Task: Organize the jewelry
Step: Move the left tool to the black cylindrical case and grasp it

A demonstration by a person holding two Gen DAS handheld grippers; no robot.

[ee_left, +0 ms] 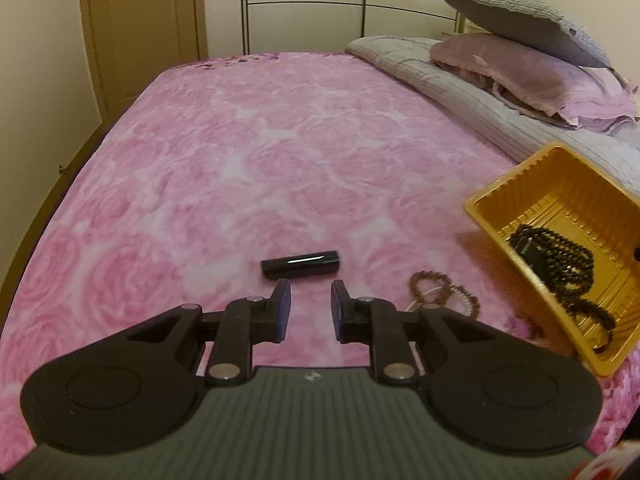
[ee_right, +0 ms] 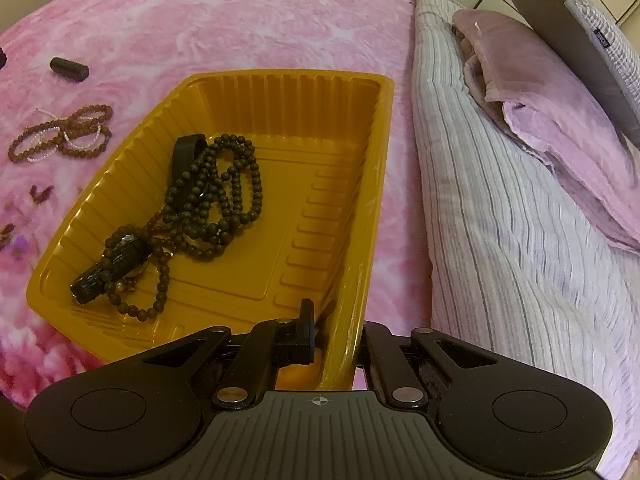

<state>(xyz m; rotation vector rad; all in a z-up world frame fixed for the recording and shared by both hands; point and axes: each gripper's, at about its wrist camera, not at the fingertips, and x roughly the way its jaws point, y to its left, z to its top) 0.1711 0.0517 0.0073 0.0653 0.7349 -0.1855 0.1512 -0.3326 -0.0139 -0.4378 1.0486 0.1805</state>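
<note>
The left tool (ee_left: 311,292) hovers low over the pink rose-patterned bed (ee_left: 260,152) with its two blue-padded fingers (ee_left: 283,304) parted to a moderate gap and nothing between them. Just beyond the fingertips lies a short black cylinder (ee_left: 300,264), on its side and crosswise to the fingers, apart from both pads. To the right of it, a tangle of brown bead bracelets (ee_left: 444,294) with a strand of small white beads rests on the bed cover, near the corner of the yellow plastic tray (ee_left: 520,184). The right tool (ee_right: 334,330) is clamped on the near wall of that tray: its left finger (ee_right: 306,328) sits inside the tray against the ribbed wall, and the other finger is outside, mostly hidden behind the rim. In the left wrist view the tray appears tilted, though whether it is lifted off the bed cannot be told. Inside the tray, toward its left side, lies a long dark bead necklace (ee_right: 218,196) piled in loops, together with a black strap-like piece (ee_right: 186,152) and a dark, shiny oblong object (ee_right: 110,272) tangled among the beads; the right half of the tray floor is bare. Beyond the tray, at the head of the bed, lie a striped grey quilt (ee_right: 500,208), a mauve folded blanket (ee_right: 560,128) and a grey pillow (ee_left: 520,20).
</note>
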